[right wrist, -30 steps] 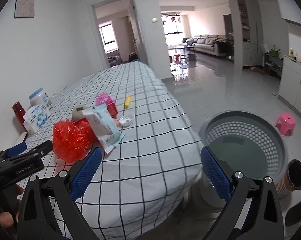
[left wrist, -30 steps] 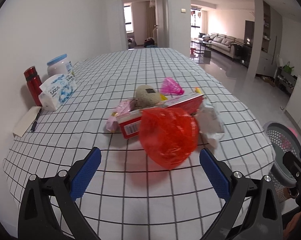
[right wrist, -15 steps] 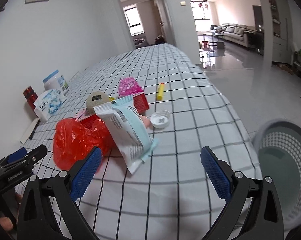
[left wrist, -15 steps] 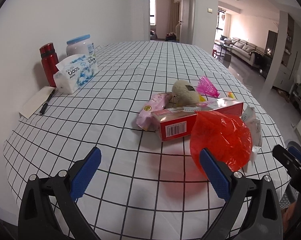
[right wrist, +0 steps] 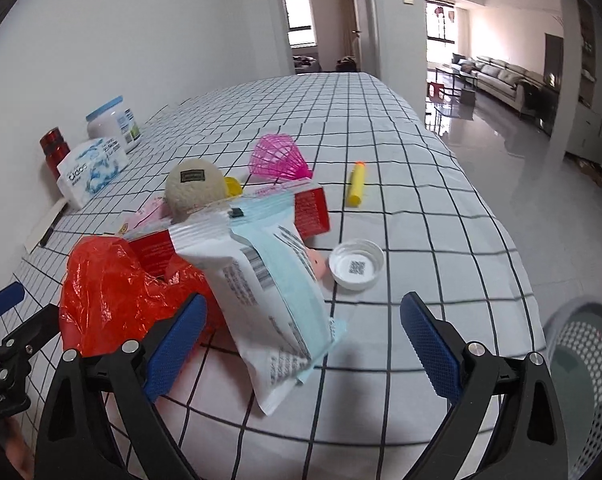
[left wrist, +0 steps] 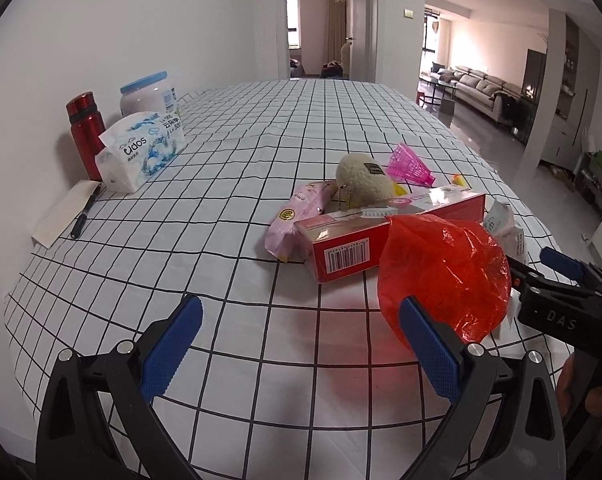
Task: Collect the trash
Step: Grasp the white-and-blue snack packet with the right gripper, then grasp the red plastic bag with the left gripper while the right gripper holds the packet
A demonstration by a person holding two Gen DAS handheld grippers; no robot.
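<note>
Looking along the right hand-held gripper, we see that the white and light-blue wrapper lies directly ahead of it, between the two blue fingers but not yet touched by them. The jaws stand wide and hold nothing, though they have just been closing a little. The wrapper has a long shape, and its long axis runs from the red box down toward us, almost along the line in which this gripper points; so we judge that the fingers would close across its short width, which seems the easier way. The left hand-held gripper is also released and empty. Its right finger stands just in front of the red plastic bag, which lies to the right of its centre line, so this hand would need to shift right to take it. All the trash sits in one heap near the right edge of the worktop: bag, box, pink pouch and wrapper touch each other. The white cap and the yellow tube lie apart from the heap. The grey basket stands low beside the worktop, on the right hand's side, so we think the right hand is the nearer one for carrying.
</note>
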